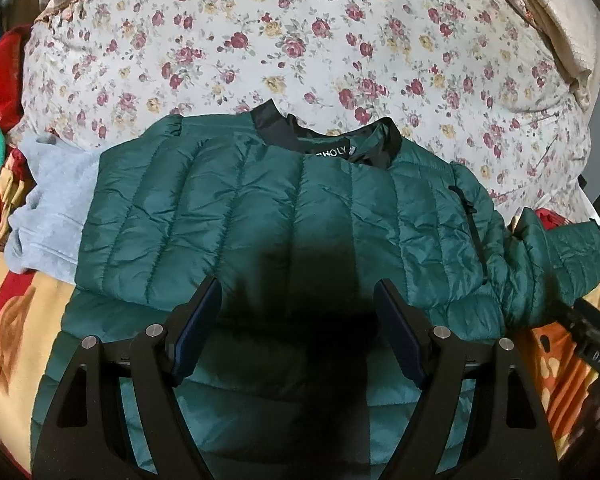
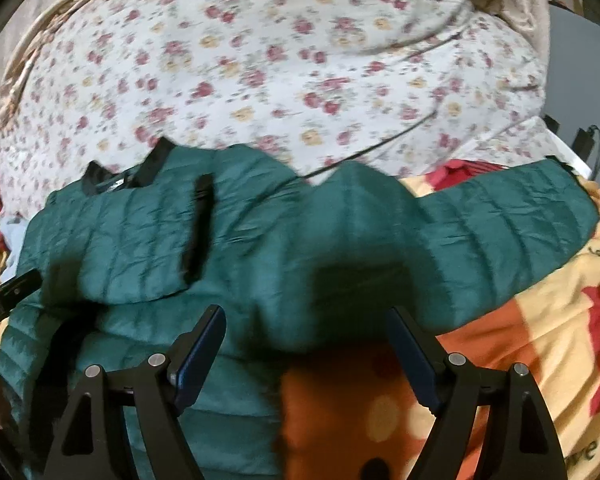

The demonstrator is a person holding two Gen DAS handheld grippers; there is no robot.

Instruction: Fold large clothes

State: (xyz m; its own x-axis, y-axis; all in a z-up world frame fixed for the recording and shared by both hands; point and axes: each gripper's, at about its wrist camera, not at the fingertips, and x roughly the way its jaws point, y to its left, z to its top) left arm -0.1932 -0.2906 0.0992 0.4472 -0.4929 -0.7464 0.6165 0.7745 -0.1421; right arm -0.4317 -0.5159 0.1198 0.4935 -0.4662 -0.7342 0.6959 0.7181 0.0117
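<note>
Both grippers are held open, empty: left gripper [image 1: 298, 300] above the green puffer jacket [image 1: 260, 208] body, right gripper [image 2: 306, 332] at its spread right sleeve [image 2: 500, 216]. Jacket lies on the patterned bedspread [image 2: 540, 340]. Sleeve should be pinched near the cuff, folded across the chest, padding flattened.

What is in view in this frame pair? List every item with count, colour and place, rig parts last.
puffer jacket: one, dark green with a black collar, spread on the bed, one sleeve out toward the right.
floral quilt: one, white with red and yellow flowers, behind the jacket.
grey garment: one, light grey, part under the jacket's left edge.
patterned blanket: one, orange, yellow and red, under the jacket.
beige cover: one, at the far right of the quilt.
red cloth: one, far left edge.
left gripper: black, blue pads, open over the jacket.
right gripper: black, blue pads, open by the sleeve.
</note>
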